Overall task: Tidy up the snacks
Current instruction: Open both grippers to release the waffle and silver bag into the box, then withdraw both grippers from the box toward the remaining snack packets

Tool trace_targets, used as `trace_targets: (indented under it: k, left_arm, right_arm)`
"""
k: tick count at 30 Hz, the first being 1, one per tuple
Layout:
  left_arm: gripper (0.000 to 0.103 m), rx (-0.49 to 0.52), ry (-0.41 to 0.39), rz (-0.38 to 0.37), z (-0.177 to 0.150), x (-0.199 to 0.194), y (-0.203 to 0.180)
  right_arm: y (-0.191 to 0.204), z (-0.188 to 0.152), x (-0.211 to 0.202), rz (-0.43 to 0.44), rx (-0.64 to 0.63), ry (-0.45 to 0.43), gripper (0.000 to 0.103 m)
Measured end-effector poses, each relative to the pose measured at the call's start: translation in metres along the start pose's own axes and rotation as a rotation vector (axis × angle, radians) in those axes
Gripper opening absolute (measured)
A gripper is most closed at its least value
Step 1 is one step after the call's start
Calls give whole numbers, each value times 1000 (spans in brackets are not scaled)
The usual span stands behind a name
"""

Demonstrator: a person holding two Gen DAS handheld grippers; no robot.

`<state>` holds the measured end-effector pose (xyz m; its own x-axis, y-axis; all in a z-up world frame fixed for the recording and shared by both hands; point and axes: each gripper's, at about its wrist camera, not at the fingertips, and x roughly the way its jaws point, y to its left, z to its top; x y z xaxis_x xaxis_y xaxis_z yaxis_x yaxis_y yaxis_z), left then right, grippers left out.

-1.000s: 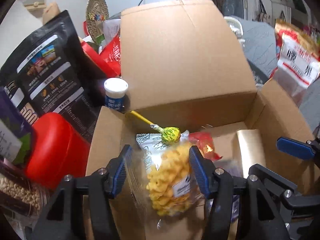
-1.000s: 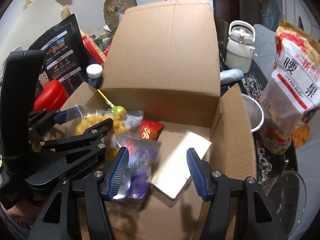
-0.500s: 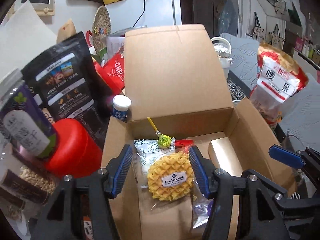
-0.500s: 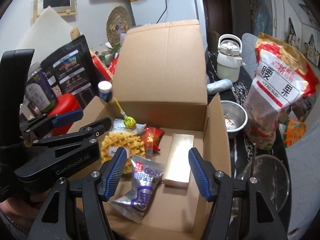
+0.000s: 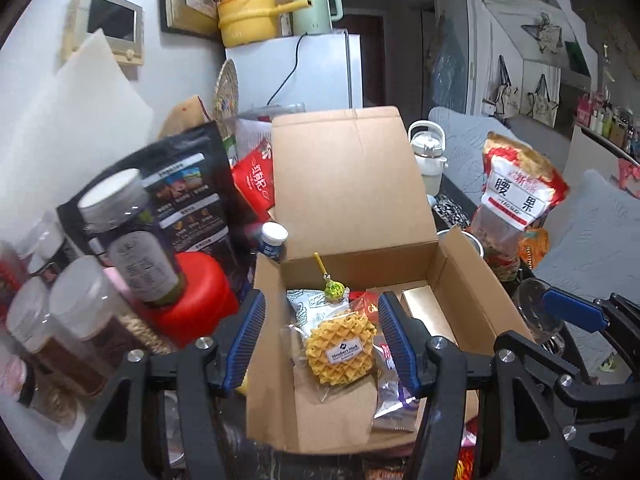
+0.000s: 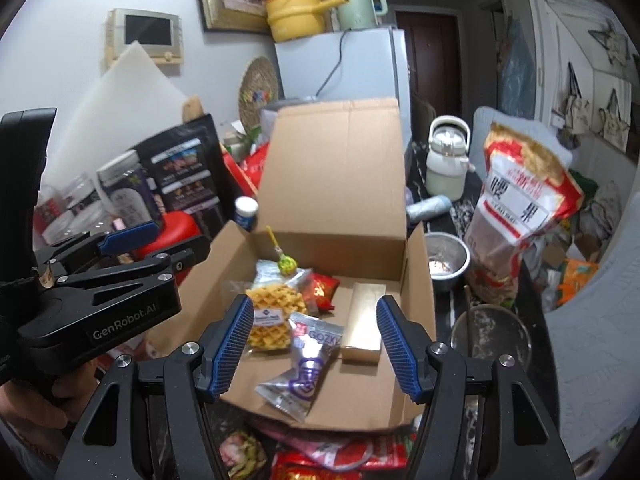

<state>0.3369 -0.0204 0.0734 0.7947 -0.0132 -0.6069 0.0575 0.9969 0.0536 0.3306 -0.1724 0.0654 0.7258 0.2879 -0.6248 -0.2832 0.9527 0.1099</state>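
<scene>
Box: brown corrugated cardboard box [image 6: 420, 280], back flap standing upright, side flaps splayed outward.
Waffle: round yellow grid-patterned waffle [image 5: 340, 346] in clear crinkly wrap with a dark label, lying at the box's left.
Lollipop: green-wrapped ball on a yellow stick [image 5: 334, 290], leaning against the back wall.
Silver packet: shiny foil pouch with purple print [image 6: 308, 368], flat on the box floor, beside the waffle.
Gold carton: smooth rectangular gold carton [image 6: 364, 320], on the floor at right.
Red packet: small glossy red sachet [image 6: 322, 288], behind the waffle.
Left gripper [image 5: 320, 340]: ribbed blue pads apart, nothing gripped, above the box.
Right gripper [image 6: 316, 344]: jaws have just been opening, empty, above the box.
Cashew bag: tall red-and-clear plastic bag [image 6: 520, 208], upright right of the box.
</scene>
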Motion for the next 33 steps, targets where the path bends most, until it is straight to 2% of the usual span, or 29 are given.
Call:
trace_targets:
  k: [7, 16, 17, 19, 25, 33]
  left_arm:
    - [58, -1, -22, -32, -15, -35, 5]
    - [59, 3, -47, -8, -44, -73, 9]
    - [60, 4, -47, -9, -47, -76, 9]
    - [72, 9, -52, -11, -55, -81, 9]
    - [75, 5, -69, -22, -72, -94, 12]
    - [75, -6, -14, -79, -108, -93, 16]
  right_arm:
    - [19, -14, -33, 13, -23, -53, 68]
    - [41, -42, -64, 41, -47, -97, 68]
    - [43, -45, -67, 43, -49, -101, 69]
    - [46, -52, -73, 51, -49, -108, 71]
    - [52, -72, -79, 49, -56, -95, 71]
    - [54, -105, -75, 15, -8, -55, 71]
